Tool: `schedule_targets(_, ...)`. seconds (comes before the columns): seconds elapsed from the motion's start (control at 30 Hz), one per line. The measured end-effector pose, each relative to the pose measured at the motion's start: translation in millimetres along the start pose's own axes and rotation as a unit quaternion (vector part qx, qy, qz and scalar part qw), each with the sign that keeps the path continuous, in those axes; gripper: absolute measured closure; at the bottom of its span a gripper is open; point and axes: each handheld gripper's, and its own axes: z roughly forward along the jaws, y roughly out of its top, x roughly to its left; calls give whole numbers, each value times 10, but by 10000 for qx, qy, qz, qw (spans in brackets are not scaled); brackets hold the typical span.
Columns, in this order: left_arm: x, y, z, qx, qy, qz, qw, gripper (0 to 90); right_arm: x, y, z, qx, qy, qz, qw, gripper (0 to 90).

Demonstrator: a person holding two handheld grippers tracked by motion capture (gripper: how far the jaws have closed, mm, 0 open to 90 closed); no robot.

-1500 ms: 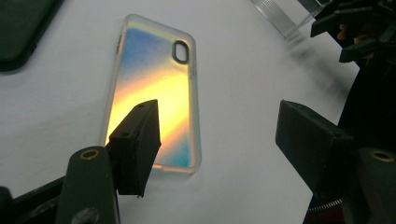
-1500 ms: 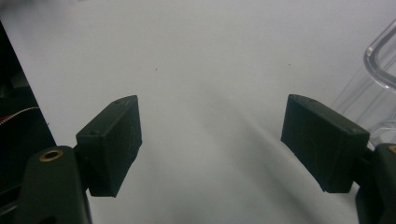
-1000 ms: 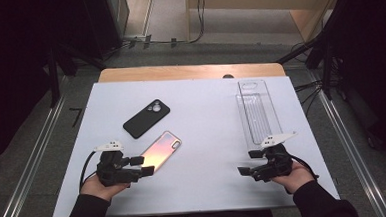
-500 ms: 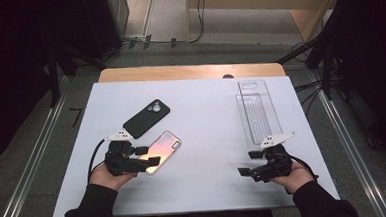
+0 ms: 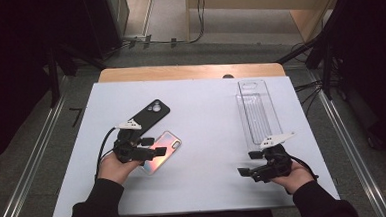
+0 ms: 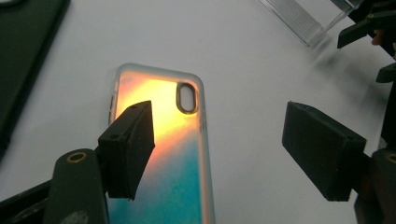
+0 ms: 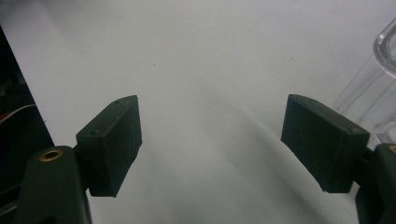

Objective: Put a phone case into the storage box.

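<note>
Left claw (image 5: 156,152) moved in over the iridescent phone case (image 5: 164,149), jaws just widened and empty, so grab is next; right claw (image 5: 245,171) idle, apart.

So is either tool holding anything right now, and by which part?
Nothing is held. The left tool hangs open above the iridescent phone case, its pads off it; the right tool is open over bare table.

bare table (image 5: 207,138) between iridescent case (image 5: 161,151), clear tray (image 5: 257,112)
</note>
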Motion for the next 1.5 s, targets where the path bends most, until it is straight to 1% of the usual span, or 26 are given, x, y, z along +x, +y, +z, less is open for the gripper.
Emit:
schedule_targets(0.03, -2, 21, 7, 3, 18, 31, 10000, 246, -3, -1, 0, 5, -5, -2, 10000, 184)
schedule_targets(0.07, -5, 54, 24, 3, 51, 74, 10000, 206, -4, -2, -1, 5, -7, -7, 10000, 184)
schedule_targets(0.1, -2, 75, 38, -6, 119, 129, 9998, 140, -3, -3, -4, 4, -13, -5, 10000, 184)
schedule_targets(0.13, 2, 90, 56, -28, 228, 143, 9996, 52, 1, -3, -6, 2, -13, 12, 10000, 184)
schedule_targets(0.17, 14, 95, 69, -75, 231, 127, 9996, 0, 1, -3, -7, -3, -15, 5, 10000, 184)
schedule_targets(0.2, 28, 100, 83, -79, 175, 62, 9998, 0, 2, -3, -7, -1, -16, 1, 10000, 184)
schedule_targets(0.27, 55, 103, 117, -11, 139, -16, 9999, 0, 0, -2, -3, 1, -15, -5, 10000, 184)
schedule_targets(0.33, 83, 98, 143, 89, 232, 2, 9997, 0, -1, -1, -2, 2, -14, -11, 10000, 184)
schedule_targets(0.4, 107, 92, 169, 148, 287, -28, 9995, 0, -3, -2, -2, 2, -14, -14, 10000, 184)
schedule_targets(0.5, 121, 88, 210, 173, 302, -44, 9994, 0, -6, -3, -2, 7, -16, -28, 10000, 184)
schedule_targets(0.57, 123, 82, 246, 229, 341, 22, 9992, 0, -6, -2, -1, 8, -17, -29, 10000, 184)
schedule_targets(0.7, 144, 59, 314, 431, 387, 130, 9982, 0, -1, -1, -3, 3, -21, -23, 10000, 184)
schedule_targets(0.77, 156, 52, 323, 483, 407, 188, 9978, 0, -2, -2, -4, 7, -25, -27, 10000, 184)
schedule_targets(0.87, 165, 42, 334, 493, 407, 238, 9977, 0, -2, -3, -5, 8, -29, -28, 10000, 184)
schedule_targets(0.93, 170, 25, 360, 511, 422, 217, 9976, 0, -2, -3, -5, 12, -30, -33, 10000, 184)
schedule_targets(1.03, 177, 0, 408, 685, 427, 261, 9964, 0, -1, -2, -3, 15, -30, -40, 10000, 184)
schedule_targets(1.13, 178, -26, 454, 844, 504, 407, 9943, 0, 3, -2, -5, 20, -30, -46, 10000, 184)
schedule_targets(1.2, 174, -41, 464, 851, 533, 476, 9938, 0, 2, -3, -4, 24, -25, -53, 10000, 184)
schedule_targets(1.27, 179, -50, 460, 801, 515, 448, 9944, 0, 0, -4, -5, 24, -25, -52, 10000, 184)
schedule_targets(1.33, 170, -60, 465, 786, 554, 488, 9942, 0, 1, -4, -4, 27, -29, -53, 10000, 184)
schedule_targets(1.4, 141, -70, 483, 795, 667, 570, 9930, 0, 1, -4, -2, 30, -40, -54, 10000, 184)
schedule_targets(1.43, 135, -79, 486, 820, 701, 676, 9919, 0, 2, -4, -1, 29, -48, -50, 10000, 184)
schedule_targets(1.5, 112, -105, 494, 793, 780, 792, 9906, 0, 2, -4, -2, 36, -46, -61, 10000, 184)
